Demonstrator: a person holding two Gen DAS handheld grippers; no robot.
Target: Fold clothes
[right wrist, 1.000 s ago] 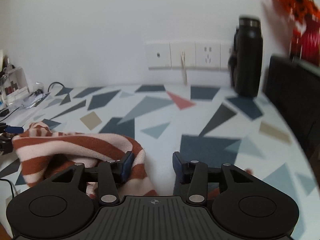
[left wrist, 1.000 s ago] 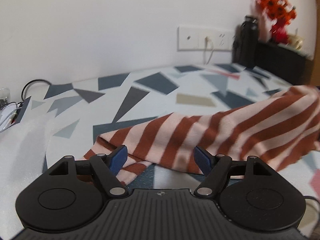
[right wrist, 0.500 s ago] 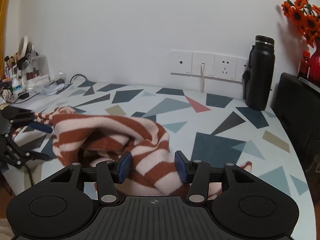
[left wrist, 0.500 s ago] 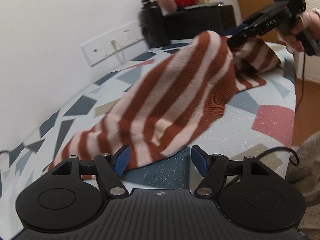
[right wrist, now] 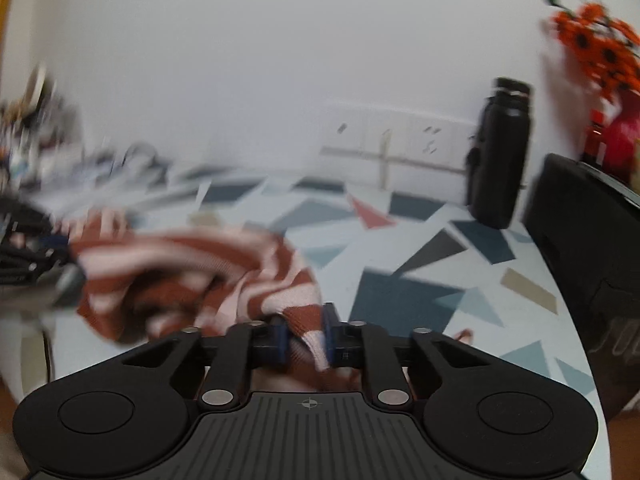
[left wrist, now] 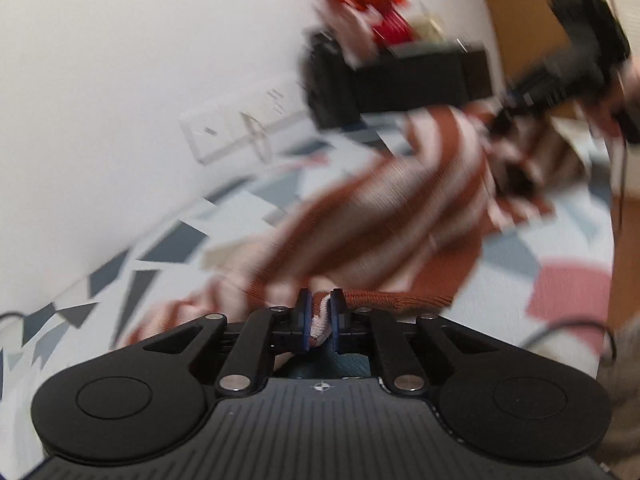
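A rust-and-pink striped knit sweater (left wrist: 384, 216) stretches across the patterned table (left wrist: 516, 252), blurred by motion. My left gripper (left wrist: 319, 316) is shut on a bunched edge of it, the fabric pinched between the blue pads. In the right wrist view the same striped sweater (right wrist: 192, 264) lies crumpled at the left, and my right gripper (right wrist: 304, 336) is shut on another edge of it. The right gripper (left wrist: 560, 80), held in a hand, shows at the far end of the sweater in the left wrist view. The left gripper (right wrist: 36, 256) appears at the left edge of the right wrist view.
A black flask (right wrist: 500, 152) stands by the wall sockets (right wrist: 396, 136). A black box (right wrist: 592, 256) with a red vase of orange flowers (right wrist: 600, 52) sits at the table's right end. Clutter (right wrist: 36, 140) and cables lie at the far left. The table edge (left wrist: 608, 280) runs along the right.
Both grippers went from open to shut, each pinching an edge of the sweater. Both views have swung and are now blurred by motion.
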